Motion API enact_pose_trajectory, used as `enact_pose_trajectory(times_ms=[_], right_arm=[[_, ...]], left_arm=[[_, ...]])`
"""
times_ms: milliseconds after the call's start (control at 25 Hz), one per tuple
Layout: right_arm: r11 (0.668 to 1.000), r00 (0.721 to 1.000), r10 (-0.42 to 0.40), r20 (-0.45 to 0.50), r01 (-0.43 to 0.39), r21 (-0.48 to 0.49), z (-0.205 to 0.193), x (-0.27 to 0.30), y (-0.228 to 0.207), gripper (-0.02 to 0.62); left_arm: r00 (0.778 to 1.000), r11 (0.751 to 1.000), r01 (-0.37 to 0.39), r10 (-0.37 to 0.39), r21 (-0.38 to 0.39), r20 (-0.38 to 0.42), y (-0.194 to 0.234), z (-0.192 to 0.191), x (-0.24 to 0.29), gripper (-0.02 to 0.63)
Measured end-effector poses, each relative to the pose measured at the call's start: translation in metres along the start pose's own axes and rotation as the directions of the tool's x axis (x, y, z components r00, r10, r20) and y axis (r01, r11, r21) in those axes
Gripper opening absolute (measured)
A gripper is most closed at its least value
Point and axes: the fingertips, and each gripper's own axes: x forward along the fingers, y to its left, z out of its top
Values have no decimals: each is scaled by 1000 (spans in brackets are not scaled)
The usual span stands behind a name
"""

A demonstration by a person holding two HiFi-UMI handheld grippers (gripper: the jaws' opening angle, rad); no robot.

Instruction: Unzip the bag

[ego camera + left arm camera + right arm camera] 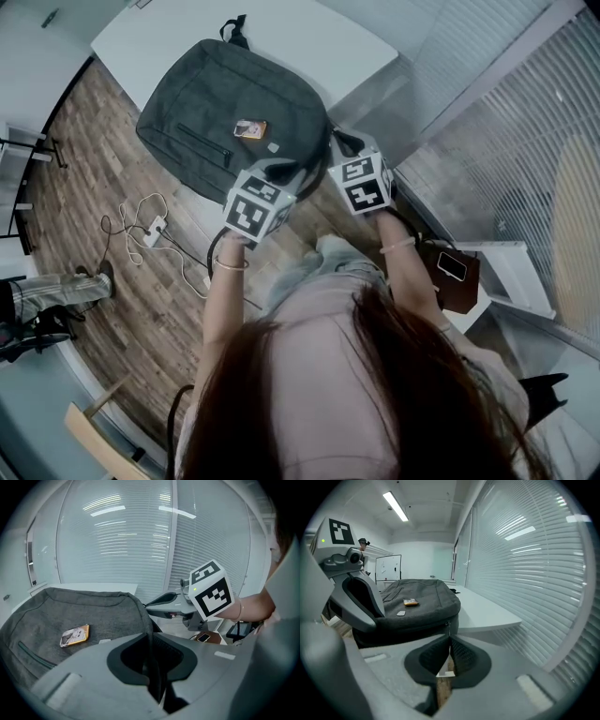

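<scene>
A grey fabric bag [211, 98] lies flat on a white table [309, 37], with a small orange card [249, 129] on top. Both grippers are at its near edge. My left gripper [278, 172] is shut on the bag's edge; in the left gripper view the dark fabric edge [148, 620] runs down between the closed jaws of the left gripper [151, 637]. My right gripper [341, 142] is at the bag's right corner. In the right gripper view the jaws of the right gripper [450, 641] are shut, and the zipper pull [448, 626] hangs into their tips.
The table's near edge is just under the grippers, with wooden floor below. Cables and a power strip [150, 230] lie on the floor at the left. A brown stand with a phone [453, 269] is at the right, beside a wall of blinds [525, 122].
</scene>
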Motion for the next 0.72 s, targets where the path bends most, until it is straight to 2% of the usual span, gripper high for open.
enact_pose_trajectory(times_ms=[240, 400, 720], right_arm=[[999, 999, -40, -5, 41, 33, 2, 1, 0, 11], [998, 999, -52, -14, 53, 20, 3, 2, -5, 11], [1000, 1000, -15, -14, 15, 4, 9, 17, -14, 11]], left_arm=[[997, 996, 68, -65, -60, 46, 0, -1, -5, 38], [993, 991, 103, -97, -87, 67, -1, -1, -8, 37], [983, 975, 173, -162, -140, 88, 3, -1, -6, 38]])
